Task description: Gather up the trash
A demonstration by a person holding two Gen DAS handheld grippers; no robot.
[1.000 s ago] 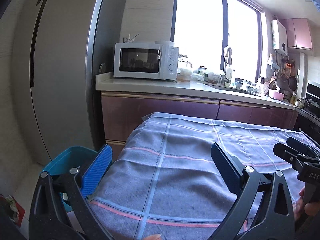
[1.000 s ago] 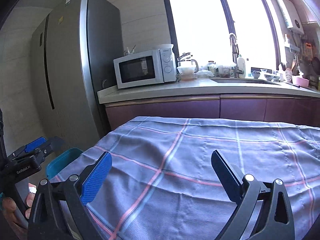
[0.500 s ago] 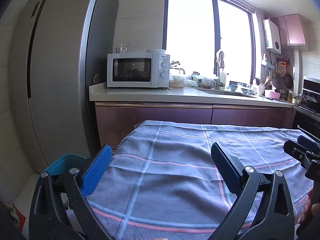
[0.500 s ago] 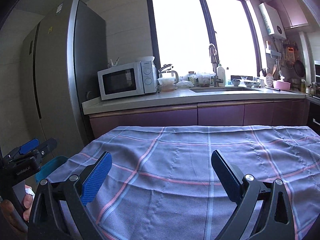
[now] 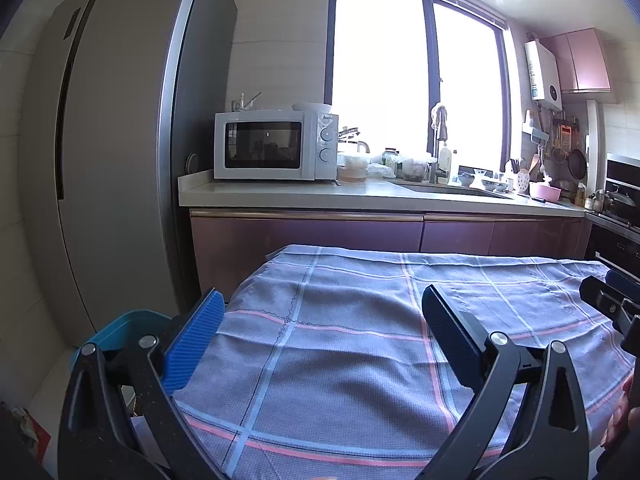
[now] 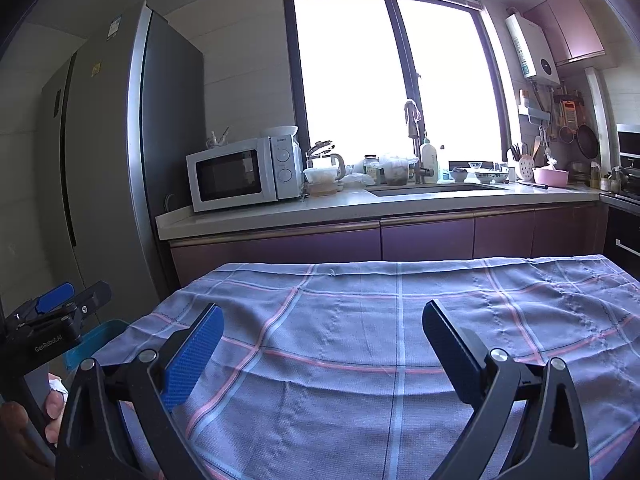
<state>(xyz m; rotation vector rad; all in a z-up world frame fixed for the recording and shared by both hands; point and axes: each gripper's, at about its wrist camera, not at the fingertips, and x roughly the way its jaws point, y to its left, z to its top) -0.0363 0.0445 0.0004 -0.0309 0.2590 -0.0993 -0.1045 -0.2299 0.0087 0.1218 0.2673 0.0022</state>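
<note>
Currently both grippers hang over the table w/ plaid cloth (image 5: 340, 352), tilted up toward the kitchen counter (image 5: 360, 196). Left gripper (image 5: 320, 320): jaws spread wide, nothing between them. Right gripper (image 6: 320, 328): same, released and bare; its tip also shows at the right edge of the left view. No trash item visible on the cloth in either view; the surface reads bare as far as the frames reach, near edge hidden behind gripper bodies. Teal bin (image 5: 120, 330) sits lower left of frame, beside the table corner and fridge (image 5: 120, 140); contents not visible. Some paper-like bits at lower left floor edge (image 5: 24, 428), too small to ID.

Judgement: scene fits two stages, either items yet to be located or all already binned w/ grippers drawn clear. Step in hand can't be settled. Any next move needs the cams angled down first to check table & bin
</note>
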